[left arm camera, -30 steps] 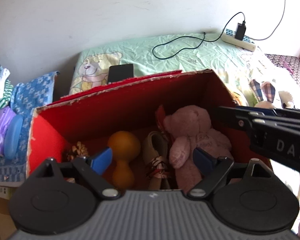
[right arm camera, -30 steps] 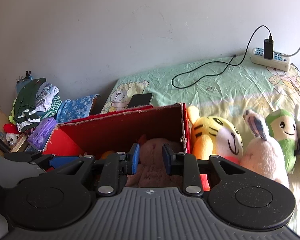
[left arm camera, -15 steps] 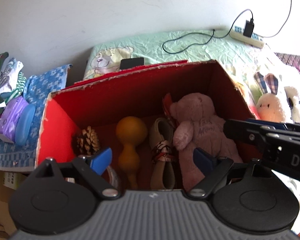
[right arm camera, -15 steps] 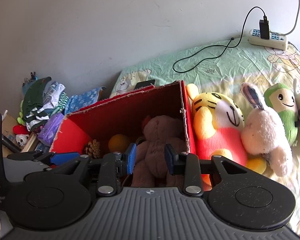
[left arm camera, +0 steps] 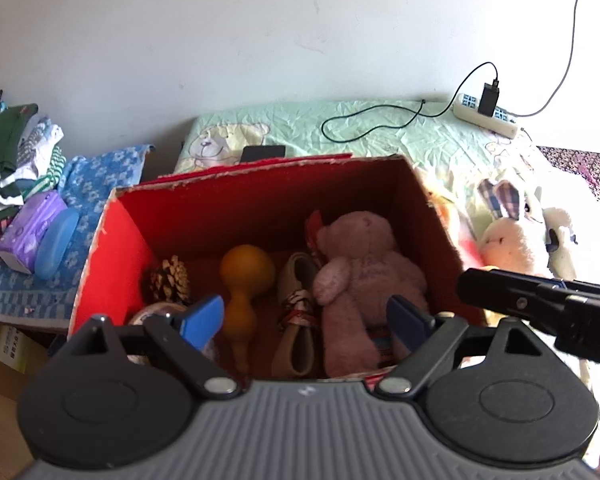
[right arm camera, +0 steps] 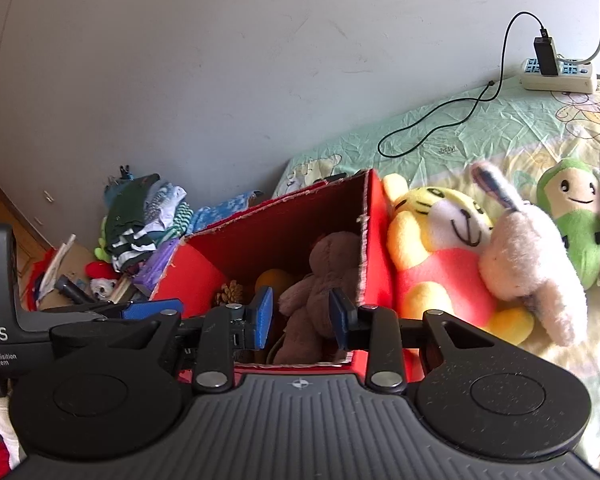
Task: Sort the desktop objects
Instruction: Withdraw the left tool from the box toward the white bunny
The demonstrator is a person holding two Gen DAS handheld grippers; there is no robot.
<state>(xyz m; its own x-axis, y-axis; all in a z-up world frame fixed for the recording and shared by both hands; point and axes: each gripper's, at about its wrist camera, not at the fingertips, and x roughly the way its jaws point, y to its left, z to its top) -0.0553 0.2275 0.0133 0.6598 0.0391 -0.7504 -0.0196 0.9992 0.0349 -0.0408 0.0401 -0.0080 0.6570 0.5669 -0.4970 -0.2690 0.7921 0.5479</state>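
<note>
Green cartoon bedsheet (left arm camera: 400,140) against a white wall, red box (left arm camera: 112,248) on it. On my feeds the pink teddy (left arm camera: 364,276) lies inside at the box's right side, long axis front-to-back, head toward the far wall. Beside it: shoe (left arm camera: 296,320), orange gourd (left arm camera: 244,276), pinecone (left arm camera: 168,280). Left gripper (left arm camera: 304,318) is wide open and empty above the box; right gripper (right arm camera: 300,316) is narrowly parted, also empty.

Both tongs (left arm camera: 304,322) (right arm camera: 300,316) have drawn back from the red box (left arm camera: 260,208).
</note>
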